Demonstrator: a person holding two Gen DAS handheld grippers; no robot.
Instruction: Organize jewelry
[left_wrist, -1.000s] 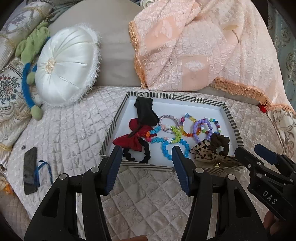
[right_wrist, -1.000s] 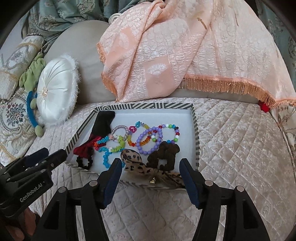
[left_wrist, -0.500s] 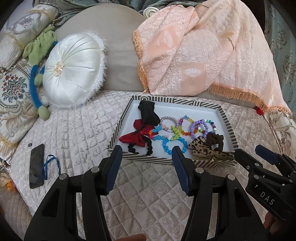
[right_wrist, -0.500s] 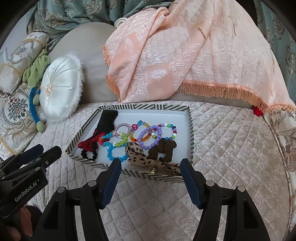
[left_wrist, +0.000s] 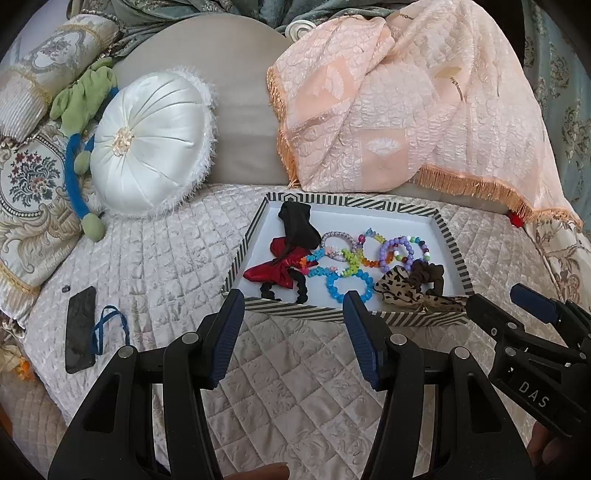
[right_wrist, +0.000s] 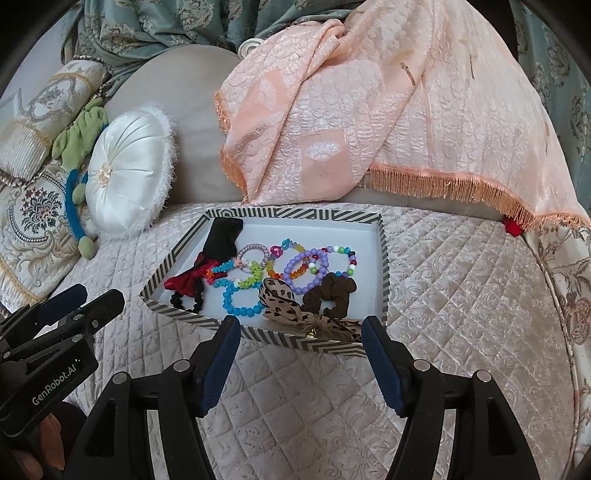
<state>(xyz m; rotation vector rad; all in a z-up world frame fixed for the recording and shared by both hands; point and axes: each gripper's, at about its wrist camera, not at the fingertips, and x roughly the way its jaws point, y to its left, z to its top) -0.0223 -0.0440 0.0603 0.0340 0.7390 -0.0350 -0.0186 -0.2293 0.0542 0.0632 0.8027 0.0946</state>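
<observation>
With both my left hand-held gripper (left_wrist: 293, 325) and right hand-held gripper (right_wrist: 301, 354) released and empty before the striped tray (right_wrist: 384, 258) on the bed, the overlapping bead bracelets (right_wrist: 303, 267) could snag together.
</observation>
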